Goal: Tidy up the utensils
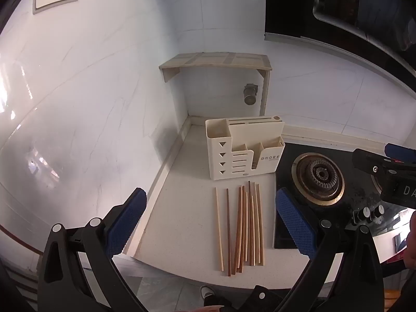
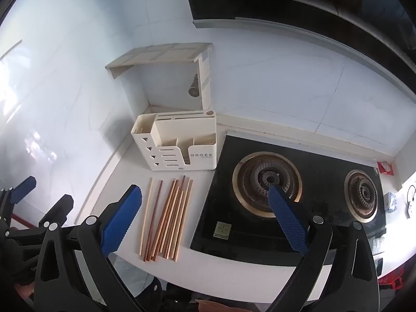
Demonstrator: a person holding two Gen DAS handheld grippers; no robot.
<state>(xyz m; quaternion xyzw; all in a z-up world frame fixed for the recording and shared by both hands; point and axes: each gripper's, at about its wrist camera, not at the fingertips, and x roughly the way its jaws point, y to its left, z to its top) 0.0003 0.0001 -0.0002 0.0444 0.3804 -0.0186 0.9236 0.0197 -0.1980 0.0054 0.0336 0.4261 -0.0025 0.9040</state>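
- Chopsticks (image 1: 240, 227): a loose bundle of wooden sticks, pale and reddish-brown, lying flat on the white worktop (image 1: 182, 208), roughly parallel, tips toward the holder. Two sticks lie a little apart on the left side of the bundle.
- Utensil holder (image 1: 243, 148): cream plastic, several open compartments, slotted back section, lettering on the front panel. Stands upright just beyond the far ends of the chopsticks, near the wall corner.
- Left hand-held gripper (image 1: 212, 221): blue-padded fingers spread wide apart, holding nothing. Held above the worktop's front edge, with the chopsticks seen between its two fingers and the holder straight ahead.
- Right hand-held gripper (image 2: 205, 221): fingers wide apart, holding nothing. Chopsticks (image 2: 166, 215) appear just inside its left finger; its right finger overlaps the near burner in view.
- Gas hob (image 2: 286, 195): black glass, two burners, set into the worktop just right of the chopsticks and holder.
- Wall shelf (image 1: 215, 61): beige, mounted in the corner above the holder.
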